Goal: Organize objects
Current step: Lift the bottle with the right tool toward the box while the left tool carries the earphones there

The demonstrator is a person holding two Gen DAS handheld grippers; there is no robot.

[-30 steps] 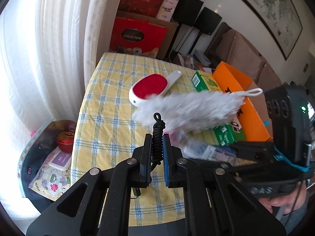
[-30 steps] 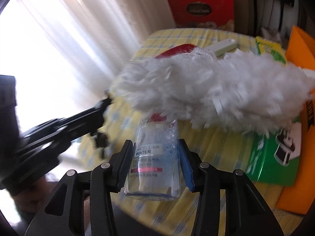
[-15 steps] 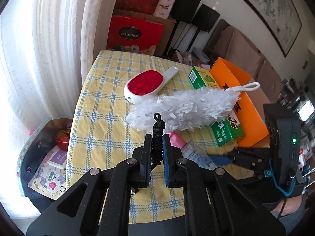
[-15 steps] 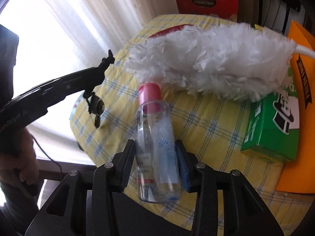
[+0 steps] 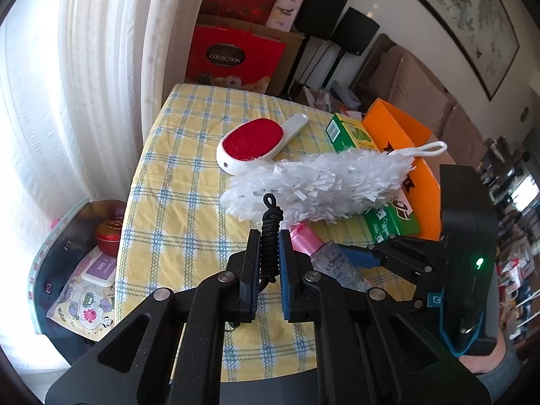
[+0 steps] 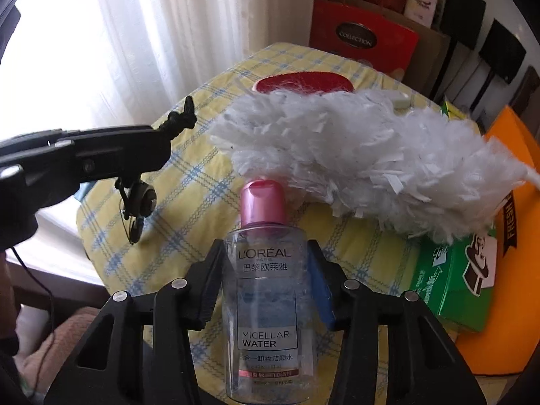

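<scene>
— What is nearest the camera?

— The left gripper (image 5: 269, 263), jaws clamped on a coiled black cord (image 5: 269, 236) whose looped end stands up above the pads. From the right wrist view a small round metal piece (image 6: 143, 199) dangles below that gripper on the cord.

— And the other hand's tool?

— The right gripper (image 6: 266, 290) has a clear L'Oréal micellar water bottle (image 6: 266, 310) between its fingers, pink cap (image 6: 263, 204) pointing away. The black pad seems to meet the bottle's side and the blue pad sits close against the other; whether they press it or merely flank it, I cannot tell. The bottle lies low over the near part of the yellow checked tablecloth (image 5: 175, 202).

— Beyond the bottle?

— A white fluffy duster (image 6: 368, 155), its head just past the pink cap, lying partly across a green carton (image 6: 452, 280). Its white loop handle (image 5: 422, 150) reaches over an orange box (image 5: 401, 128) at the table's right side.

— Farther still?

— A red-faced lint brush (image 5: 253, 141) with a white handle, touching the duster's far edge. Past the table, a red "Collection" gift bag (image 5: 233, 57) stands by white curtains (image 5: 101, 67).
</scene>
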